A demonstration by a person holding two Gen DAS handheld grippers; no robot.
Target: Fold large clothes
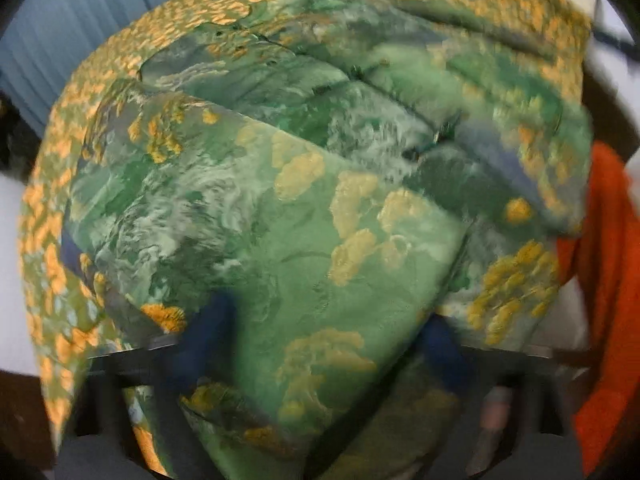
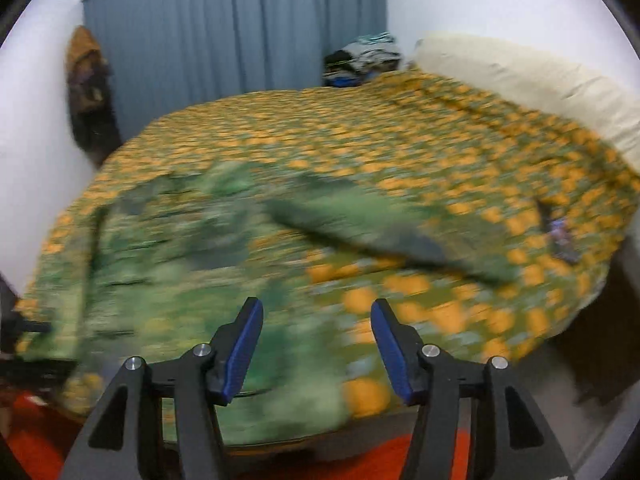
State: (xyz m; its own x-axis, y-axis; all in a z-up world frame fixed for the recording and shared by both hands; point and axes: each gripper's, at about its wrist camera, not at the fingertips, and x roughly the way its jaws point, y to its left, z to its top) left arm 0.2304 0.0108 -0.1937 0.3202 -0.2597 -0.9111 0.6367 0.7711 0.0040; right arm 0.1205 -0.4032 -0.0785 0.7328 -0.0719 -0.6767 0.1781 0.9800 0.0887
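Two grippers are seen over a bed covered by a green spread printed with orange blotches (image 2: 400,136). The task's thing, a large green garment of thin cloth with pale swirls and yellow tree-like patches (image 1: 280,208), is laid on the near part of that spread, partly folded, with one broad panel turned over the rest in the left wrist view. In the right wrist view the same garment (image 2: 168,264) is blurred, and a dark green sleeve-like strip (image 2: 380,232) is stretched from it toward the right across the spread.

The left gripper (image 1: 324,344) is held close above the garment; its blue fingers (image 1: 208,332) are smeared and half hidden by cloth, and whether they are spread or pinching the fabric cannot be told. The right gripper (image 2: 316,344) is held spread, with nothing between its blue-padded fingers (image 2: 244,344).

Blue pleated curtains (image 2: 240,28) are hung behind the bed. A cream pillow (image 2: 532,80) is placed along the bed's right side, and orange-red fabric (image 1: 608,280) is visible at the near edge.
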